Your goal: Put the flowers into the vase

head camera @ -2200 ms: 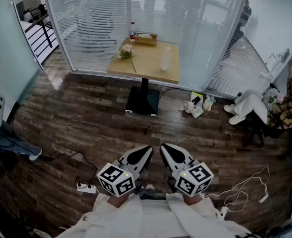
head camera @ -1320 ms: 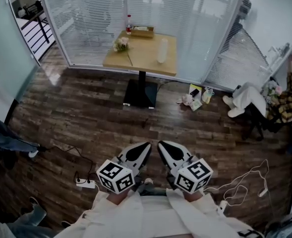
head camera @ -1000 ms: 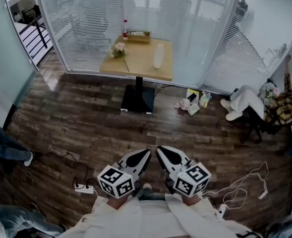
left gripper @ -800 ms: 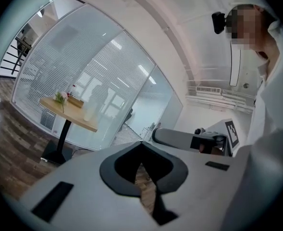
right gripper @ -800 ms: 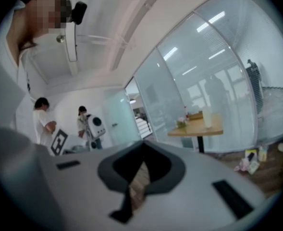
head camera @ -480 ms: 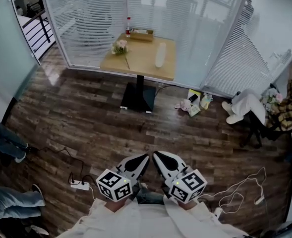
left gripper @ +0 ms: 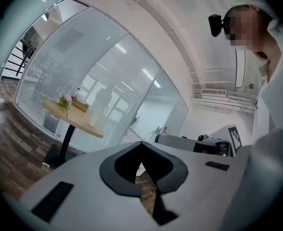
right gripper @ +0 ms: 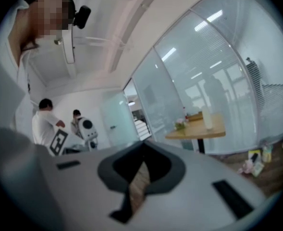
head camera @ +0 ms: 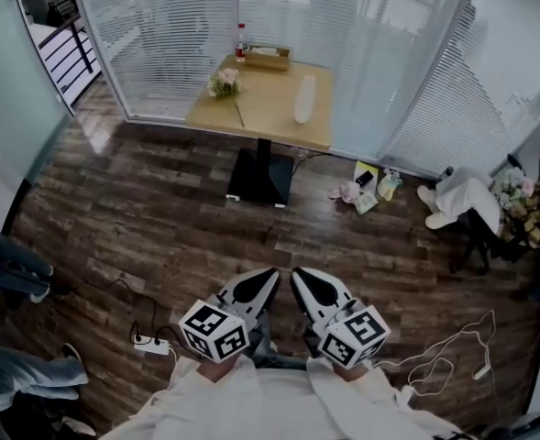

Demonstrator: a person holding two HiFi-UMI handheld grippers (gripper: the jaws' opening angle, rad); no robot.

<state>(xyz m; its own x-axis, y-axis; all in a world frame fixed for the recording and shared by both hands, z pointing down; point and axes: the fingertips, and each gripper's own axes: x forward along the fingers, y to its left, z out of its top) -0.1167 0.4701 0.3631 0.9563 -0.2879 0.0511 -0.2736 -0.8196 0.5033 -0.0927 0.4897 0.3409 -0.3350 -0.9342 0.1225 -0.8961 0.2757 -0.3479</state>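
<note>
Both grippers are held near and low, side by side above the wooden floor (head camera: 159, 218), well apart from the table (head camera: 251, 122). The left gripper (head camera: 268, 278) is seen with its jaws brought together and nothing between them; the right gripper (head camera: 302, 276) is likewise closed and empty. The flowers (head camera: 224, 82) are laid at the table's far left corner. The white vase (head camera: 303, 99) is stood upright to their right, apart from them.
</note>
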